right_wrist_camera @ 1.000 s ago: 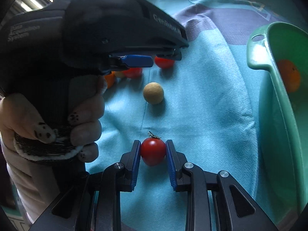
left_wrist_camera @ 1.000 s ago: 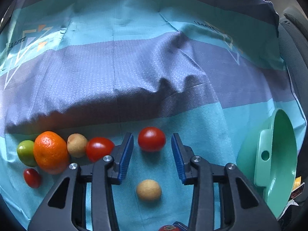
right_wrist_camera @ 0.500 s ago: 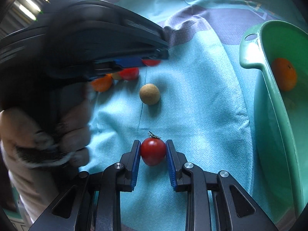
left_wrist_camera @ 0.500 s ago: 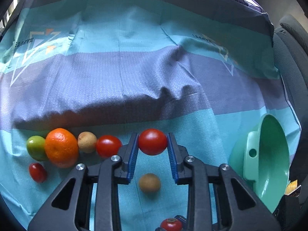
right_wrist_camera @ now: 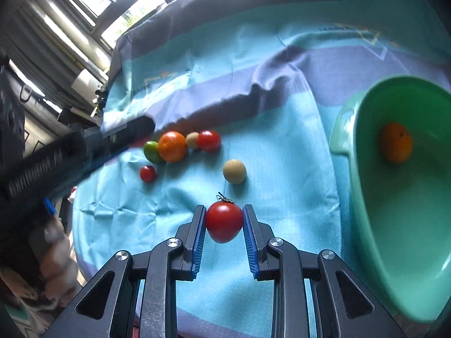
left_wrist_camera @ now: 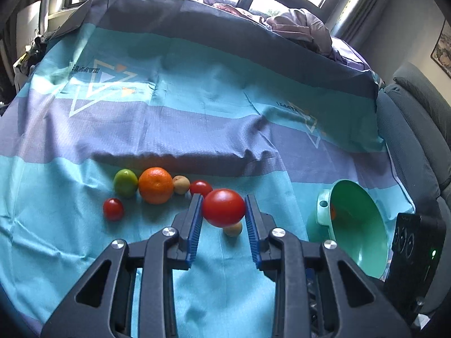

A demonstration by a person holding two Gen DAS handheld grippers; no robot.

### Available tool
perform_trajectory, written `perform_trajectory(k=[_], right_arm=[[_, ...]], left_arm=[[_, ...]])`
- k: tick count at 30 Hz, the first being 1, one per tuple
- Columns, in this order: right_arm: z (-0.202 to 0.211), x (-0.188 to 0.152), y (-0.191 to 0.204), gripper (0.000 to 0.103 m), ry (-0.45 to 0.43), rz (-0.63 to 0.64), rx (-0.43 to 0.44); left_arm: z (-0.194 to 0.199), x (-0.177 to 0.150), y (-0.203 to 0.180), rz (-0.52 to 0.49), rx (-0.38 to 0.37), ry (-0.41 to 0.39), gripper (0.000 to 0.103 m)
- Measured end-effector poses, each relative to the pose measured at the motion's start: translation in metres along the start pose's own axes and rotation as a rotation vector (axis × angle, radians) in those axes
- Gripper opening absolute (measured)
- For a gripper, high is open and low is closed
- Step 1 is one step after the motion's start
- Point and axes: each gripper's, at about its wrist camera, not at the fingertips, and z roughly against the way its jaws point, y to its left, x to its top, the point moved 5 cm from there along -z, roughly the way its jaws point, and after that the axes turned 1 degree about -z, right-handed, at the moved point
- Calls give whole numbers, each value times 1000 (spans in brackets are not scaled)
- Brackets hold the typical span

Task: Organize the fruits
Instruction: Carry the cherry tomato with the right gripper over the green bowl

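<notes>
- Left wrist view: the left gripper (left_wrist_camera: 224,211) has its jaws closed part-way onto a large red tomato (left_wrist_camera: 223,207), with both blue pads pressing its sides. The tomato appears lifted off the blue striped cloth (left_wrist_camera: 197,107), since a small tan fruit (left_wrist_camera: 232,228) shows beneath it.
- Same view, fruit not yet handled: a green fruit (left_wrist_camera: 125,183), an orange (left_wrist_camera: 155,185), a second tan fruit (left_wrist_camera: 181,184) and a red tomato (left_wrist_camera: 200,188) lie in a row, touching or nearly so, with a small tomato (left_wrist_camera: 113,209) just in front of the row.
- Same view: the green basin (left_wrist_camera: 363,242) lies tipped on its side at the right, well apart from the row, with something orange just showing inside.
- Same view, pose: this gripper points level across the cloth, raised above it.
- Right wrist view: the right gripper (right_wrist_camera: 224,221) grips a stemmed tomato (right_wrist_camera: 224,221), jaws narrowed so both pads touch it. I cannot tell whether it is clear of the cloth.
- Same view: the basin (right_wrist_camera: 366,197) at the right holds one orange fruit (right_wrist_camera: 395,142), so I judge the task barely begun: one fruit sorted, two in hand, six on the cloth.
- Same view, pose: this gripper sits low, angled down, basin near its right. The other gripper's body is a dark blur at the left.
</notes>
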Motion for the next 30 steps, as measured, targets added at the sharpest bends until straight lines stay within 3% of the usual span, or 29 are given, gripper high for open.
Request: perform_trajectory(k=[9, 15, 30], right_arm=[[13, 38, 17, 27, -45, 57, 31], [14, 33, 2, 27, -83, 9, 80], [52, 36, -25, 27, -197, -37, 84]], left_arm=[[7, -5, 16, 37, -6, -41, 29], [6, -10, 16, 43, -4, -37, 29], [6, -15, -44, -82, -60, -44, 29]])
